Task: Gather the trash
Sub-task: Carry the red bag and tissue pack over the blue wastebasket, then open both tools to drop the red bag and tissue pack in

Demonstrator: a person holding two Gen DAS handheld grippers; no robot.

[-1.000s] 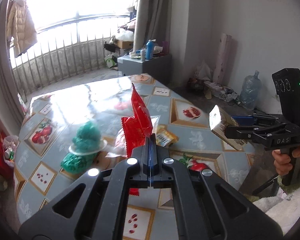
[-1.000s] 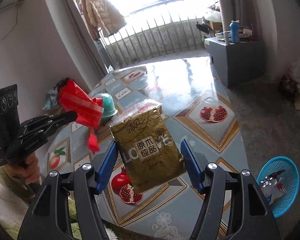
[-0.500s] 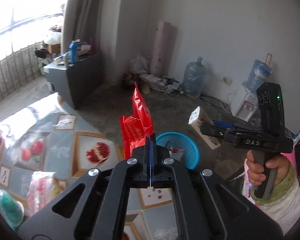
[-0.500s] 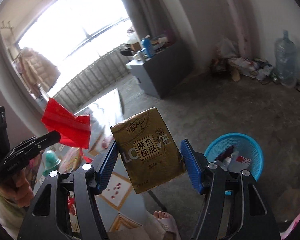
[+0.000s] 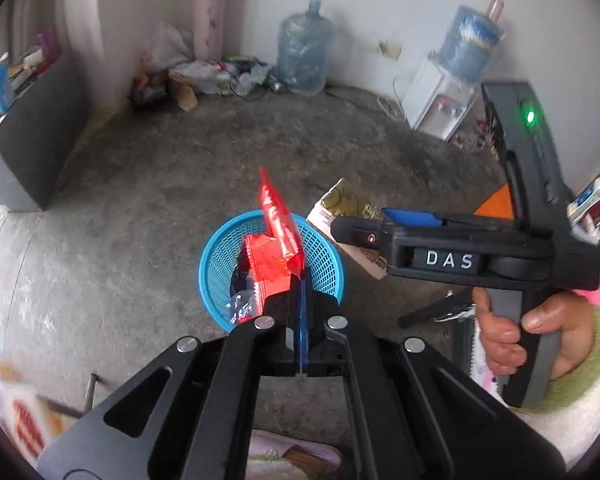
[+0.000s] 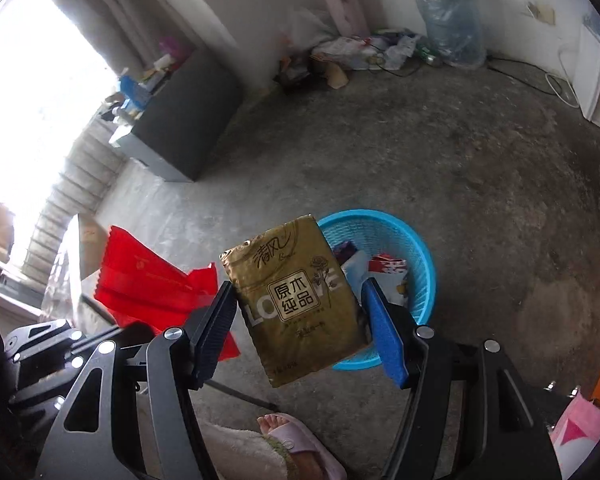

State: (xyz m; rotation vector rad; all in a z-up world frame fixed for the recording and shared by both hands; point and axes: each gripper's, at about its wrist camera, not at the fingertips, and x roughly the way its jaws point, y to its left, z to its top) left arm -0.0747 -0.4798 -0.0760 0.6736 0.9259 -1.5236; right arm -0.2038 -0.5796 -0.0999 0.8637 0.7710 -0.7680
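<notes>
The left gripper (image 5: 301,280) pinches a crinkled red plastic wrapper (image 5: 278,216) above the round blue mesh basket (image 5: 328,276), hiding part of its contents. The right gripper (image 6: 300,312) clamps a gold tissue pack (image 6: 296,300) that covers the basket's near rim.

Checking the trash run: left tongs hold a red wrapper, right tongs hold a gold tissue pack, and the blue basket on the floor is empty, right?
Not quite: the blue basket already holds trash, as the right wrist view shows. The left tongs do hold the red wrapper, the right tongs the gold tissue pack.
</notes>
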